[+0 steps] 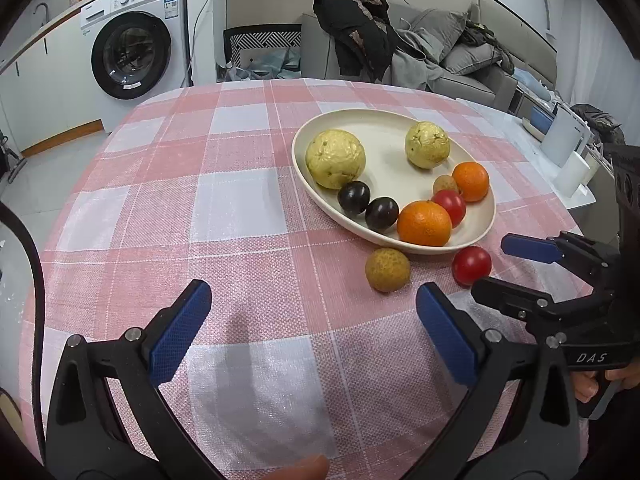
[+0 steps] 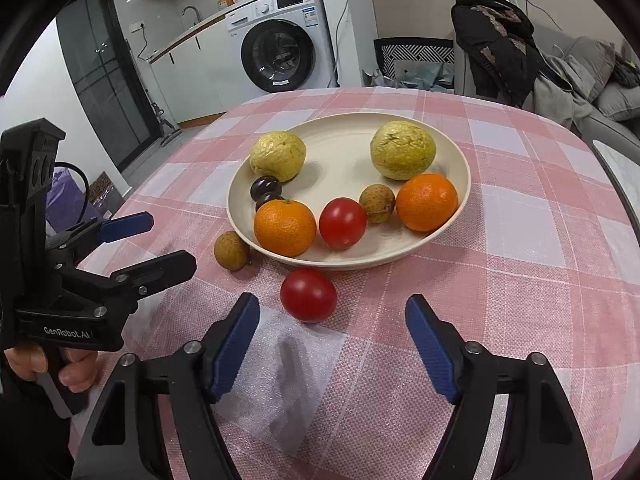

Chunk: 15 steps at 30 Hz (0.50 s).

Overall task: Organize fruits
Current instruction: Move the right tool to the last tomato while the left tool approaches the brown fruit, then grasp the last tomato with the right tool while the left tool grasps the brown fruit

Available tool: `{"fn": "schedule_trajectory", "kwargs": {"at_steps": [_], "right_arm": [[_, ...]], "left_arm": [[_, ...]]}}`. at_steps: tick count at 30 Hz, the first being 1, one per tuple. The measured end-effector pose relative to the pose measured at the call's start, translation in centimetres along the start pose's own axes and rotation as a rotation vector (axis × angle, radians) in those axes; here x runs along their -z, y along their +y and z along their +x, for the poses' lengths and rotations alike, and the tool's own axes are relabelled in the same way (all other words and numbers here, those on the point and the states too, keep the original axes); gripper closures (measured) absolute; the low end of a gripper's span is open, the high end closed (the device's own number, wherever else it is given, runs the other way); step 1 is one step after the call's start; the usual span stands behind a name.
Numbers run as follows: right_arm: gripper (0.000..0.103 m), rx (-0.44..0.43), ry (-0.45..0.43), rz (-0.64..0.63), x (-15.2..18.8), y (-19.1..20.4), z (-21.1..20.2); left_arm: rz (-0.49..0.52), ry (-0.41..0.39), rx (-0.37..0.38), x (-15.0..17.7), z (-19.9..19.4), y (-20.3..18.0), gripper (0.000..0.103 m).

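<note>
A cream plate (image 1: pixel 384 132) (image 2: pixel 344 148) on the pink checked tablecloth holds two yellow-green guavas (image 1: pixel 335 158), two oranges (image 2: pixel 285 227), two dark plums (image 1: pixel 353 197), a red tomato (image 2: pixel 342 222) and a brown longan (image 2: pixel 377 203). A second tomato (image 2: pixel 308 295) (image 1: pixel 471 265) and a second longan (image 2: pixel 231 250) (image 1: pixel 387 269) lie on the cloth in front of the plate. My left gripper (image 1: pixel 314 312) (image 2: pixel 148 240) is open and empty, near the loose longan. My right gripper (image 2: pixel 332 322) (image 1: pixel 494 262) is open and empty, just short of the loose tomato.
A washing machine (image 1: pixel 136 48) and counter stand beyond the table's far left. A chair with dark clothes (image 1: pixel 356 28) and a grey sofa (image 1: pixel 460 52) are behind the table. White boxes (image 1: pixel 568 152) sit at the right edge.
</note>
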State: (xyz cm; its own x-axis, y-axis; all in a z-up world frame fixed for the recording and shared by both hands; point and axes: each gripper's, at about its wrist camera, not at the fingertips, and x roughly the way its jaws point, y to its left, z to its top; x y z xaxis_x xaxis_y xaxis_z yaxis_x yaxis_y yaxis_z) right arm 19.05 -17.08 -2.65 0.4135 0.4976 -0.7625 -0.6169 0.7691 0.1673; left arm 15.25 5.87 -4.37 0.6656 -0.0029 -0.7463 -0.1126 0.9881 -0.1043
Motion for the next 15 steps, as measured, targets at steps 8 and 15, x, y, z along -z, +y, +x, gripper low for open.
{"fn": "schedule_trajectory", "kwargs": {"at_steps": [8,15], "right_arm": [[0.048,-0.023,0.020,-0.051,0.1,1.1,0.7],[0.051,-0.011,0.027,-0.070,-0.2,1.8,1.4]], "left_arm": [[0.006,0.014,0.004,0.1,0.3,-0.1,0.001],[0.014,0.029,0.001,0.2,0.8,-0.4,0.001]]}}
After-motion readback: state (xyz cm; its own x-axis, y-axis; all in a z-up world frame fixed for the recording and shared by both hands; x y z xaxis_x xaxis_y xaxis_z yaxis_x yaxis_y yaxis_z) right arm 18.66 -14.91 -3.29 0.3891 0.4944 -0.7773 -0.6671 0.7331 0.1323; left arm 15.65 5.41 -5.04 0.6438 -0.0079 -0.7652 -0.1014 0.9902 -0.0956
